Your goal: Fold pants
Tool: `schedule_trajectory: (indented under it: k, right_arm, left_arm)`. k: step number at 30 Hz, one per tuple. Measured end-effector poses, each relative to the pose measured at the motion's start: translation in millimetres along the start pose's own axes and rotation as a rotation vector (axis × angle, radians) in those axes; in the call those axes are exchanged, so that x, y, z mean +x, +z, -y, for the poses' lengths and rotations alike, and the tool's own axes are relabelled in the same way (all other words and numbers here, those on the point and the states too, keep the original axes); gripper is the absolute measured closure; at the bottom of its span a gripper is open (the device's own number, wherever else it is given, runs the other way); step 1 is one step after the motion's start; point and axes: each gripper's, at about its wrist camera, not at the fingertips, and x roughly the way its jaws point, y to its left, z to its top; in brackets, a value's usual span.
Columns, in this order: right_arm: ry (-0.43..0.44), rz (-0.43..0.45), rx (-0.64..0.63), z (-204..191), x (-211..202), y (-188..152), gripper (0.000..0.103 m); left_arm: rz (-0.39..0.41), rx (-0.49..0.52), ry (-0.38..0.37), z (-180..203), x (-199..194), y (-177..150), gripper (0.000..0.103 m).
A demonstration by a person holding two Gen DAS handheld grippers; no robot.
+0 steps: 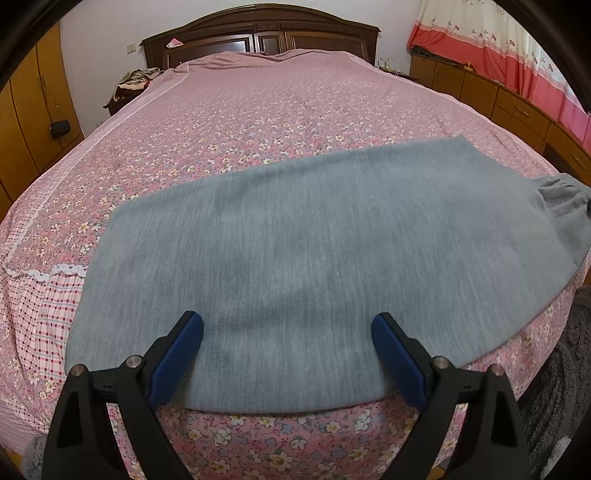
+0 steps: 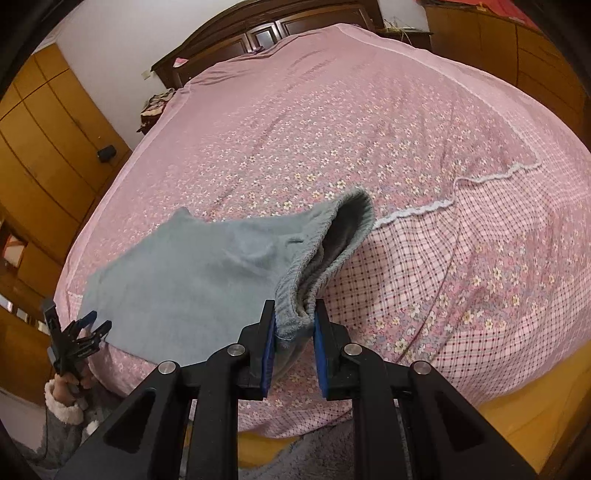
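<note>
Two grippers work the near edge of the bed [image 1: 258,110]. Nearest, the right gripper [image 2: 294,317] pinches the gathered waistband of the grey pants [image 1: 314,258] between its blue pads, lifting that end off the floral bedspread. At nine o'clock from it, the left gripper [image 1: 287,343] hangs with fingers spread wide above the flat cloth, gripping nothing. At twelve o'clock, farthest off, stands the dark wooden headboard [image 1: 258,33].

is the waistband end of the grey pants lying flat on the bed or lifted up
Lifted. The right gripper is shut on the waistband of the grey pants, holding it off the bed with its opening gaping.
</note>
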Motion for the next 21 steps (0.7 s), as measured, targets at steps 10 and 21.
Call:
schedule_trajectory:
  k: [10, 21]
  right_arm:
    - [-0.038, 0.041, 0.023, -5, -7, 3, 0.084]
    - [-0.408, 0.175, -0.323, -139, -26, 38, 0.085]
  left_arm:
    - [-0.005, -0.002, -0.002, 2, 0, 4, 0.007]
    - [0.058, -0.153, -0.112, -49, -48, 6, 0.015]
